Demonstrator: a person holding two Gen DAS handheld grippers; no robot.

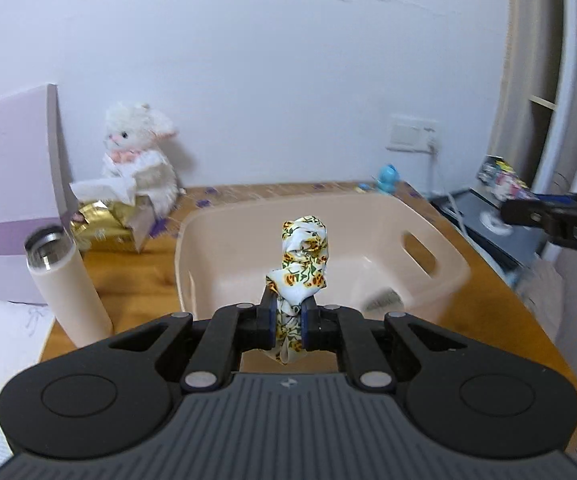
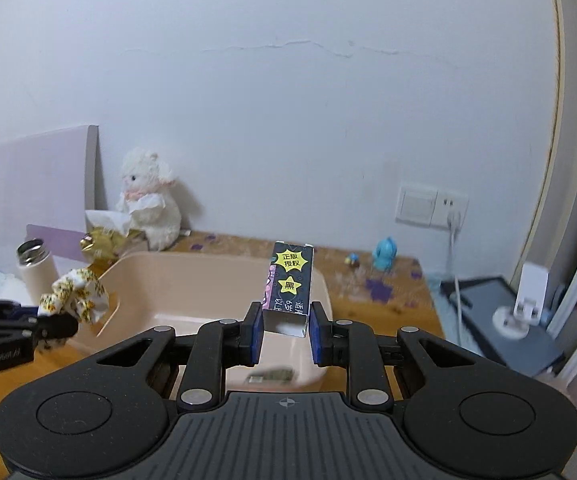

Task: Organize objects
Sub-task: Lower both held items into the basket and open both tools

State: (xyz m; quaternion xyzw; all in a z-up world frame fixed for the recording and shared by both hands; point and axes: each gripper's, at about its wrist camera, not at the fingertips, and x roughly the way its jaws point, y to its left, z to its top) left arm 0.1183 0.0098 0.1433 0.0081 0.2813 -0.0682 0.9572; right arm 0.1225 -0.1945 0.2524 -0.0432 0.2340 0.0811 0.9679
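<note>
My left gripper is shut on a bunched floral cloth, held upright over the near rim of a beige plastic basin on the wooden table. My right gripper is shut on a dark carton with yellow stars, held above the basin. In the left wrist view the right gripper comes in from the right edge with the carton blurred. In the right wrist view the left gripper holds the cloth at the basin's left side. A small blurred item lies inside the basin.
A white open flask stands left of the basin. Behind it are a gold tissue box, a white plush toy and a lilac board. A blue figurine sits at the back right, with a dark flat device beyond the table's edge.
</note>
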